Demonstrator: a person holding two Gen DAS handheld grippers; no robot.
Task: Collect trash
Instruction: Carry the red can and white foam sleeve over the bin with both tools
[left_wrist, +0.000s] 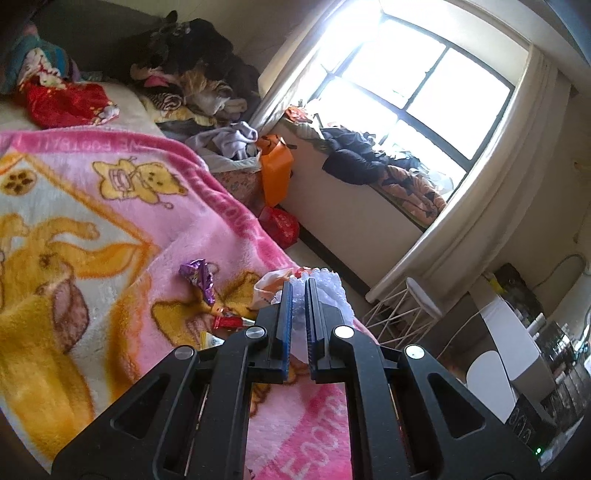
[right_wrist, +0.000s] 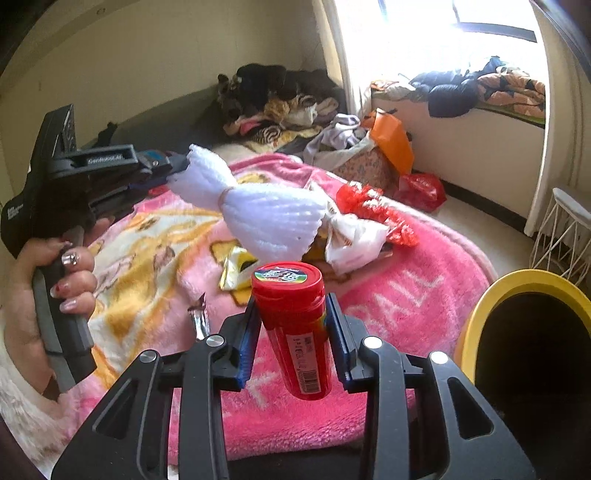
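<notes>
My right gripper (right_wrist: 291, 314) is shut on a red plastic bottle (right_wrist: 295, 332) with a colourful lid, held above the pink blanket (right_wrist: 388, 295). A yellow-rimmed bin (right_wrist: 491, 295) stands just to its right. My left gripper (left_wrist: 299, 291) is shut on a white foam wrapper (left_wrist: 325, 291); in the right wrist view the wrapper (right_wrist: 258, 210) hangs in the air from the left gripper (right_wrist: 173, 168). Loose on the blanket lie a purple wrapper (left_wrist: 199, 277), a red wrapper (left_wrist: 229, 322), a white bag (right_wrist: 354, 240), a red mesh wrapper (right_wrist: 369, 203) and a yellow packet (right_wrist: 236, 271).
A pile of clothes (left_wrist: 207, 81) covers the bed's far end. An orange bag (left_wrist: 275, 170) and a red bag (left_wrist: 280, 225) stand on the floor by the window ledge (left_wrist: 351, 206). A white wire stool (left_wrist: 410, 306) stands near the bed corner.
</notes>
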